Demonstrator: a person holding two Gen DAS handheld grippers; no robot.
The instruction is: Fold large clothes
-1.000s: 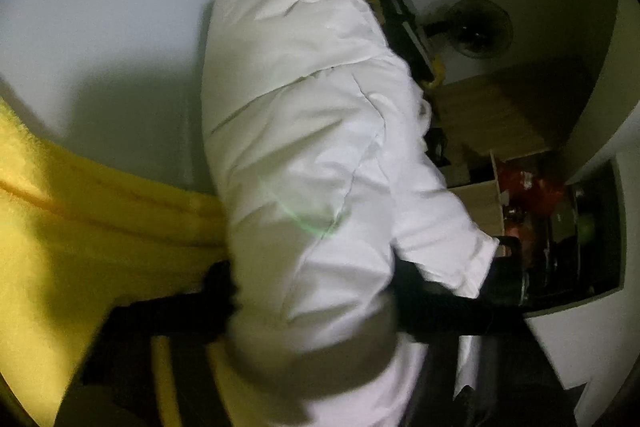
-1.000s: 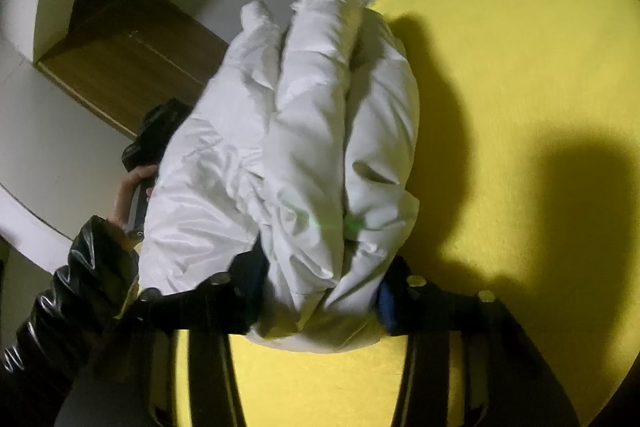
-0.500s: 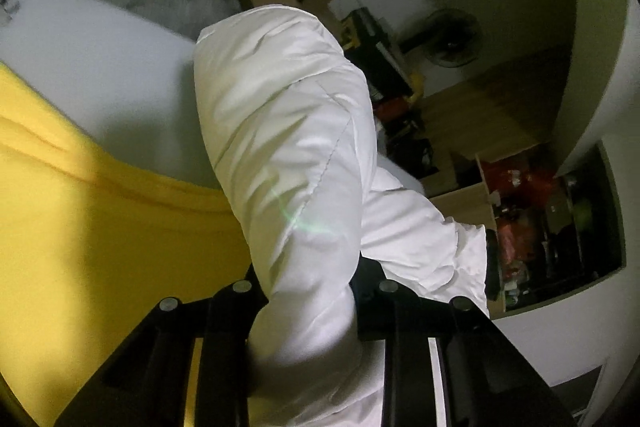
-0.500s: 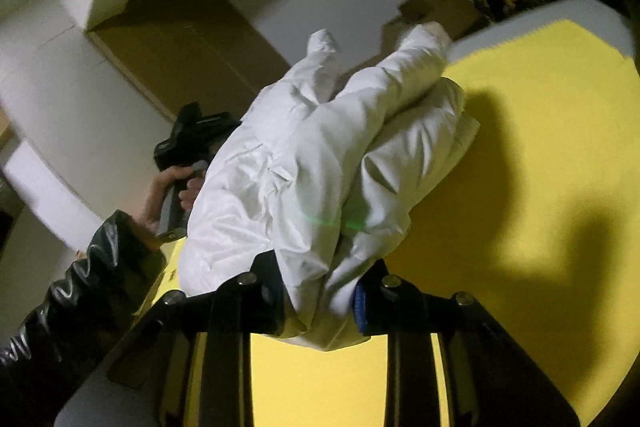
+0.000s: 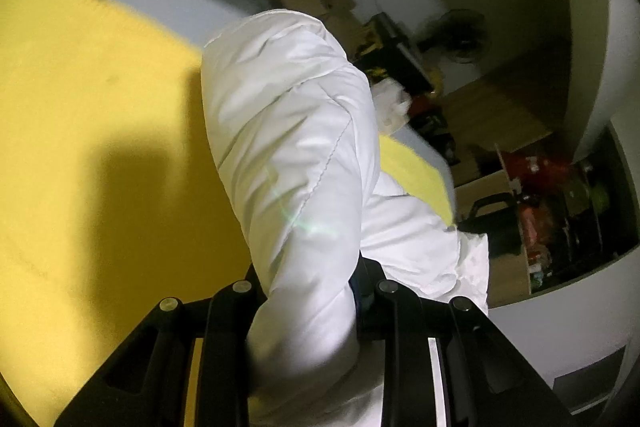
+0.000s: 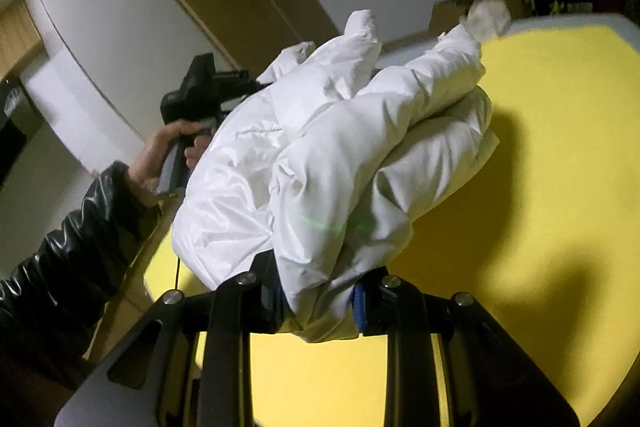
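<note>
Above the yellow-covered table [image 6: 560, 147], a puffy white quilted jacket [image 6: 340, 155] hangs bunched between both tools, clear of the surface along most of its length. The left tool [image 5: 308, 291] is clenched on a thick padded roll of it; the right tool [image 6: 320, 291] is clamped on a gathered edge, blue pads biting fabric. Both tightened their grip moments ago. By my reading, folding has barely started: the garment is crumpled, not laid flat, so spreading, folding sleeves and halving remain.
</note>
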